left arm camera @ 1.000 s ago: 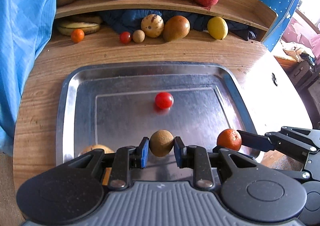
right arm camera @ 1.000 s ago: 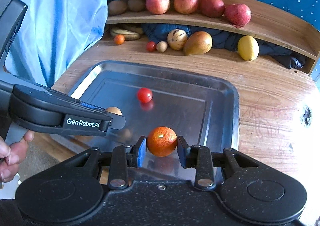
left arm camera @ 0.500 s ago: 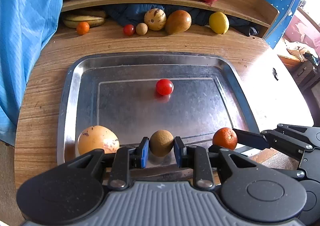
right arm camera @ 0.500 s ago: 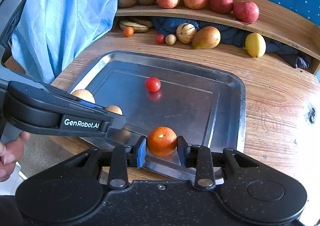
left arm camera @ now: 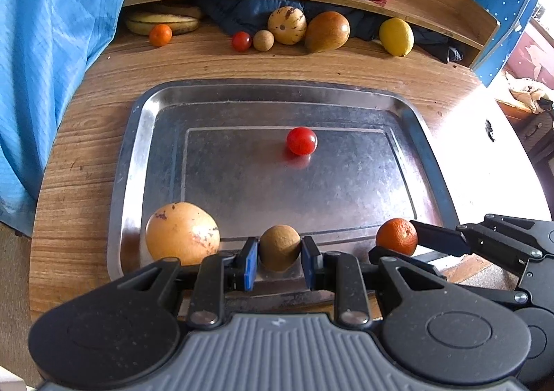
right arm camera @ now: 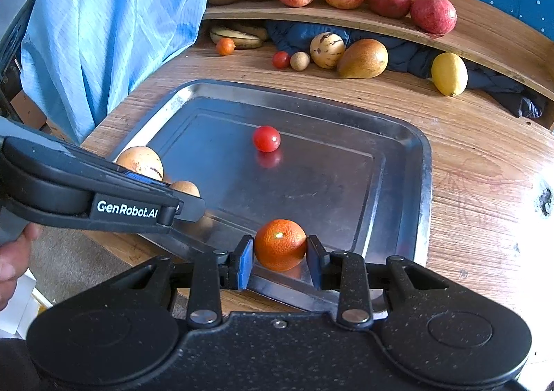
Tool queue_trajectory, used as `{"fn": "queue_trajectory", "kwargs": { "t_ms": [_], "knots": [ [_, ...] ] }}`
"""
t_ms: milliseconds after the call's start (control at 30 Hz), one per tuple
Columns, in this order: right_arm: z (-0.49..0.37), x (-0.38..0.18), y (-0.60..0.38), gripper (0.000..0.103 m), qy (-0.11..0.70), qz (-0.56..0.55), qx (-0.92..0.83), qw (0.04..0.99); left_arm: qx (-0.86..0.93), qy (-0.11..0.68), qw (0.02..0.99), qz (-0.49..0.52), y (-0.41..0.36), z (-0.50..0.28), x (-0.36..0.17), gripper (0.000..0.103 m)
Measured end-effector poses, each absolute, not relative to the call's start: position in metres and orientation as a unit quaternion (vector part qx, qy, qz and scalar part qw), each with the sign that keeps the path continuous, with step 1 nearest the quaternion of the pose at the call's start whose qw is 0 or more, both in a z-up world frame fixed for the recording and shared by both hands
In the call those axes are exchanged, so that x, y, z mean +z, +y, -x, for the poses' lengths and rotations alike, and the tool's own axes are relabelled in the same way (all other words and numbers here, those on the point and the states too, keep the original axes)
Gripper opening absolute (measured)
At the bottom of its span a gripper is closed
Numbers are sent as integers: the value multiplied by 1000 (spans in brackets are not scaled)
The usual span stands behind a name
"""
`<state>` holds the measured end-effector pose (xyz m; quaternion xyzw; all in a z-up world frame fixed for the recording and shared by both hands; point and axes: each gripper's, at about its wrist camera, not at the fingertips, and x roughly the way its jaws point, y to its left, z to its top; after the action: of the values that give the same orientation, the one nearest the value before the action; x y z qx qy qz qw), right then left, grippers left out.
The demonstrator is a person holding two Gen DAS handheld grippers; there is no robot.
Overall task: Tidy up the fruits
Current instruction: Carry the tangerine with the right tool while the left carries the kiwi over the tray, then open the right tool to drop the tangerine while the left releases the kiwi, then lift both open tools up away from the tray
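My left gripper (left arm camera: 279,254) is clenched on a small brown fruit (left arm camera: 279,247) over the tray's (left arm camera: 128,162) near edge, beside a yellow fruit (left arm camera: 181,233). My right gripper (right arm camera: 279,257) is clamped on an orange (right arm camera: 280,244) at the same edge. A tomato (left arm camera: 301,140) sits mid-tray.

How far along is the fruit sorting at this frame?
Early on. On the metal tray a cherry tomato and a large yellow-orange fruit already rest. In hand: the left tongs hold a small brown fruit and the right tongs a mandarin, both at the tray's near edge. Left: the fruit along the back of the table, such as the lemon and pear.
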<state>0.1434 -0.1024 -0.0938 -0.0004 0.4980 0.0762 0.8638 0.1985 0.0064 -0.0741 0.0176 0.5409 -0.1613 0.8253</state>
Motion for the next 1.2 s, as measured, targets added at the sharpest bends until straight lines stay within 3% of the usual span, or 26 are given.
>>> {"fn": "queue_trajectory", "kwargs": {
  "t_ms": [467,600,700,833,900,967,1200],
  "knots": [
    [-135,-89,-109,37,491,-1,73,868,-142,548,825,-7,11,-196,-77,30],
    [-131,-85,-112,46,486,-3,70,871,-138,546,827,-4,11,-193,-75,34],
    [-128,-82,-115,58,482,-8,67,874,-134,542,830,2,12,-189,-71,40],
    [-125,-78,-120,79,475,-15,66,877,-130,533,836,3,14,-184,-62,60],
    [-124,-76,-121,90,474,-23,69,878,-129,526,840,4,16,-181,-57,63],
    [-123,-75,-122,100,476,-26,72,876,-126,520,845,8,19,-179,-53,75],
    [-119,-76,-116,102,487,-15,84,869,-107,498,861,20,34,-171,-38,96]
  ]
}}
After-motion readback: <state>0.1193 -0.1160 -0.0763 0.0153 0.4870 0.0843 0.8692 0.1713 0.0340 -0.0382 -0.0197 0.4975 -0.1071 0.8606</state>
